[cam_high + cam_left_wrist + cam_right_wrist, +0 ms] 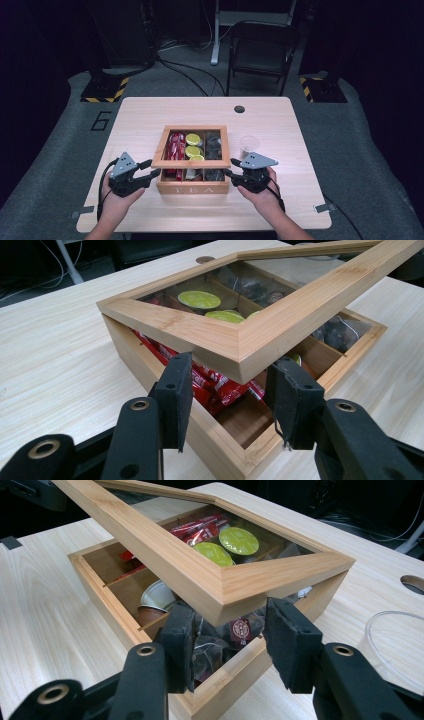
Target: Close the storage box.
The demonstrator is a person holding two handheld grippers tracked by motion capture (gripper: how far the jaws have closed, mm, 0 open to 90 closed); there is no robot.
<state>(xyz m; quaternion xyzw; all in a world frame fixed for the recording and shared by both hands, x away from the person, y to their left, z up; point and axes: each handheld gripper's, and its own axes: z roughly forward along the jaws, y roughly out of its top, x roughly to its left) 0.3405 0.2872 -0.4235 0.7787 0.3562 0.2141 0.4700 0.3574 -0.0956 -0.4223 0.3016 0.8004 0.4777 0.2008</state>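
Observation:
A wooden tea box (192, 189) marked TEA stands mid-table. Its glass-windowed lid (190, 163) is tilted up at the front. It holds red sachets (220, 386), green-topped capsules (200, 299) and dark tea bags (240, 629). My left gripper (152, 170) is open at the lid's front left corner. In the left gripper view that lid (240, 340) corner hangs just above the gap of the left gripper (230, 390). My right gripper (229, 169) is open at the front right corner. The lid (200, 575) corner sits over the right gripper (227, 635) in its own view.
A clear plastic cup (248, 144) stands right of the box, close behind my right hand; the cup (400, 645) also shows in the right gripper view. A round cable hole (239, 108) marks the table's far side. A folding chair (262, 50) stands beyond the table.

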